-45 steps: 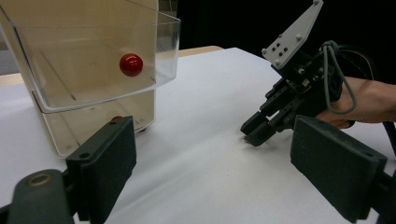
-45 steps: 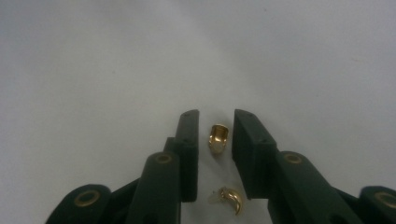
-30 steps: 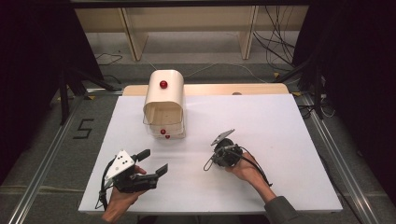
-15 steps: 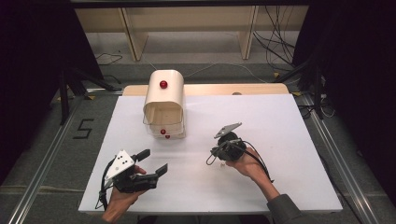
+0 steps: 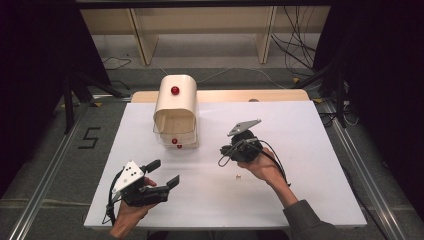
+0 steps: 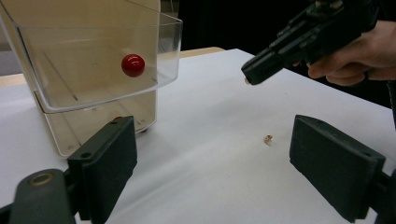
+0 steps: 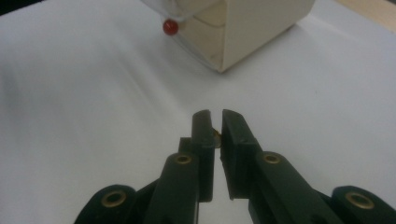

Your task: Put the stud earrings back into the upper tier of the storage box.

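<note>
From the left, we see the left gripper [image 5: 162, 176] resting on the white table [image 5: 310, 130] with jaws wide apart and empty, the drawer box [image 5: 175, 111] behind, and the right gripper [image 7: 215, 135] raised, pinching a small tan piece [image 7: 216, 134], while another tan bit [image 5: 238, 176] lies below.

The left gripper [image 5: 159, 173] is black, with two broad, flat rectangular jaws, a brass-coloured rivet at the pivot, a white three-cornered plate dotted with dark marks, and a black cable. The right gripper [image 7: 216, 133] is also black, with brass rivets, a grey three-cornered plate and looping black cable. The right forearm wears a grey sleeve [image 5: 310, 222].
</note>
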Motion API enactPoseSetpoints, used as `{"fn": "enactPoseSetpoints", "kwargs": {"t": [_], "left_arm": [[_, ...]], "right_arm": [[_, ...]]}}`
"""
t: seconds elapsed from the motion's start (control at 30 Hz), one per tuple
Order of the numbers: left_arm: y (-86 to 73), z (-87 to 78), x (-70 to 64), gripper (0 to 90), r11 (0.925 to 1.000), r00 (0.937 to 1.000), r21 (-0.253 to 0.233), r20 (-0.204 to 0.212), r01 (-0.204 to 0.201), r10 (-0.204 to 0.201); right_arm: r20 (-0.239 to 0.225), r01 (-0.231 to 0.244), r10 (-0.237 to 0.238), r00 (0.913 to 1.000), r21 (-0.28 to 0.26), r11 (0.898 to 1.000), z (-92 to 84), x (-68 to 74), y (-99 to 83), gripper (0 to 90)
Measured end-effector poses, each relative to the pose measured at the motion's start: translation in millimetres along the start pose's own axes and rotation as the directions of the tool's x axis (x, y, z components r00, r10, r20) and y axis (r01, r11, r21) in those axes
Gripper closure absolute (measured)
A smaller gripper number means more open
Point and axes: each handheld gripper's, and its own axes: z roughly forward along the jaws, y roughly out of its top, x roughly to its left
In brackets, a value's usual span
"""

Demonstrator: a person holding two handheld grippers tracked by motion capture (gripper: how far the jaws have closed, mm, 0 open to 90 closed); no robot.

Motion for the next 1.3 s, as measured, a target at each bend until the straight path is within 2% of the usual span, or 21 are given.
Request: {"fn": "enactPoseSetpoints", "kwargs": {"t": [0.2, 0.5, 0.73, 1.3], "left_arm": [[-0.1, -0.3, 0.2, 14.5, 1.0000, 1.0000, -0.005, -0.001, 0.002, -0.002], [0.0, -0.6, 0.5, 14.5, 1.0000, 1.0000, -0.006, -0.003, 0.003, -0.003], [0.1, -0.8, 0.5, 14.5, 1.0000, 1.0000, -0.008, -0.004, 0.004, -0.004], [0.3, -1.2, 0.6, 14.5, 0.9999, 1.0000, -0.011, -0.004, 0.005, -0.005]], "right_arm": [[-0.018, 0.030, -0.031, 0.9994, -0.045, 0.999, -5.5, 9.8, 29.3, 84.1], [-0.034, 0.066, -0.070, 0.9970, -0.097, 0.993, -11.2, 21.6, 56.7, 84.1], [-0.043, 0.087, -0.093, 0.9947, -0.118, 0.989, -11.6, 29.0, 73.9, 84.0], [-0.051, 0.106, -0.114, 0.9921, -0.148, 0.983, 6.7, 41.1, 113.6, 83.9]]}}
